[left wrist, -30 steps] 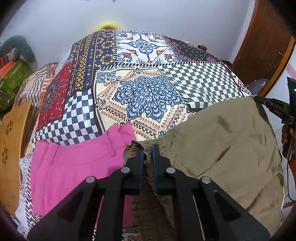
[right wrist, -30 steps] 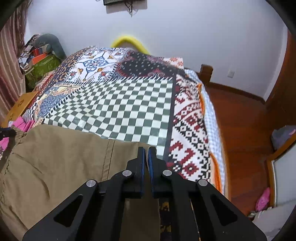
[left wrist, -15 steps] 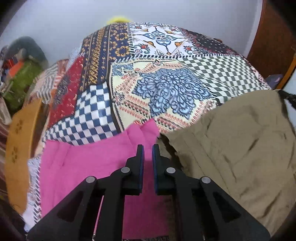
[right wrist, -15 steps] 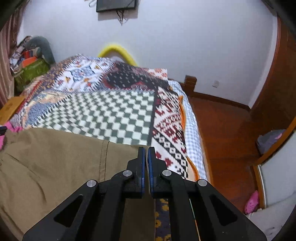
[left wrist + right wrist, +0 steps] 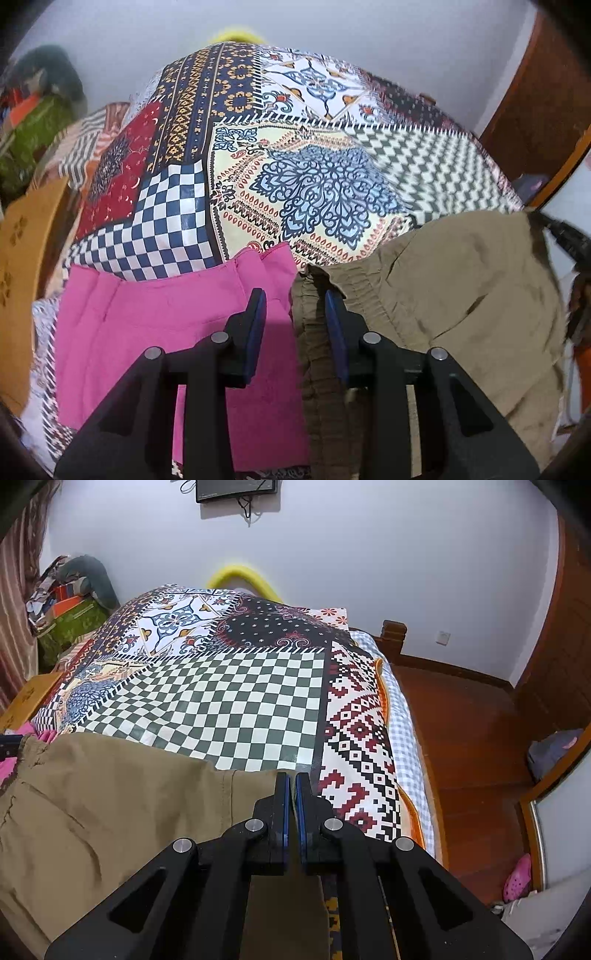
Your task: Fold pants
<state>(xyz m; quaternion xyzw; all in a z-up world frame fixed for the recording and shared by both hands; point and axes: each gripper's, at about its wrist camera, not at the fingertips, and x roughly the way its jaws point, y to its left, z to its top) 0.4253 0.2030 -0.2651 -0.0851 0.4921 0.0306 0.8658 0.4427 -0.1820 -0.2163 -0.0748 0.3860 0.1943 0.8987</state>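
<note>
khaki pants (image 5: 461, 295) on patchwork bedspread (image 5: 325, 192), no readable writing, right gripper (image 5: 291, 786) clamping hem

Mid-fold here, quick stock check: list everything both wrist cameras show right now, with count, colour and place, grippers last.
khaki pants: one, olive-khaki, near right part of the bed
pink garment: one, magenta, beside the khaki pants on their left
patchwork bedspread: one, multicoloured, covering the bed
yellow cushion: one, yellow, far end of the bed
wall screen: one, black, on the white wall
pile of things: several, green, orange, grey, far left corner
pink slipper: one, pink, wooden floor on the right
left gripper: open, over the khaki waistband
right gripper: shut on the khaki pants' edge
</note>
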